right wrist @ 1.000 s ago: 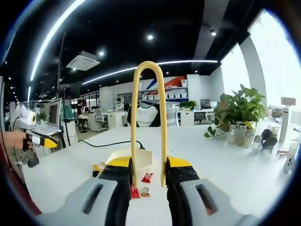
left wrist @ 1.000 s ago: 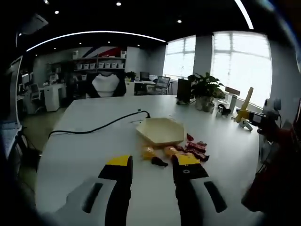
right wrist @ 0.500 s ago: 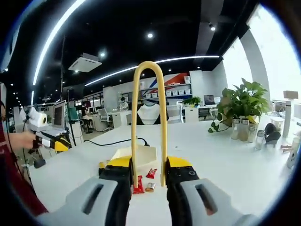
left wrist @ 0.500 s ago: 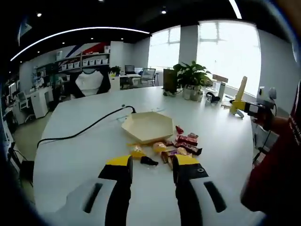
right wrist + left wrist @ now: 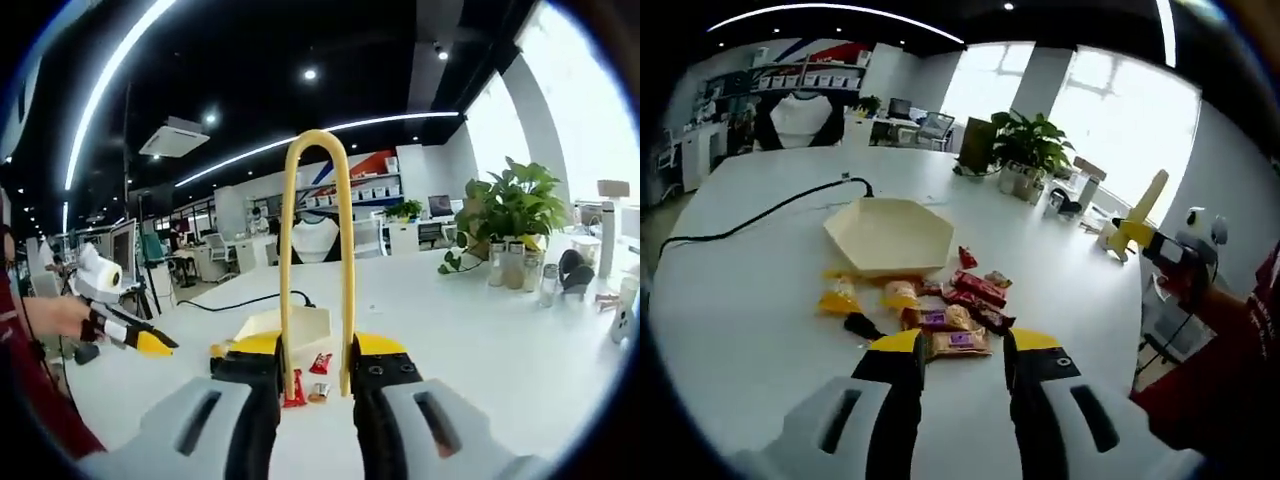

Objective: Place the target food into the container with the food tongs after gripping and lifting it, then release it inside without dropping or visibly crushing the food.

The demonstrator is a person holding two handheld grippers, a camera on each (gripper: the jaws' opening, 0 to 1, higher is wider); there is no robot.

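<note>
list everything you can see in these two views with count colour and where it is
bowl: one, cream, hexagonal, on the white table, empty
snacks: several wrapped, red, orange and yellow, on the table beside the bowl
cable: one, black, across the table behind the bowl
plant: one, green, far side of the table
tongs: one, yellow, upright between the right gripper's jaws
left gripper: black and yellow, open above the snacks
right gripper: black and yellow, shut on the tongs

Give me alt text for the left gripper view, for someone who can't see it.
The left gripper's open jaws point at wrapped snacks scattered on a white table beside an empty cream hexagonal container. A black cable and potted plant lie beyond.
</note>
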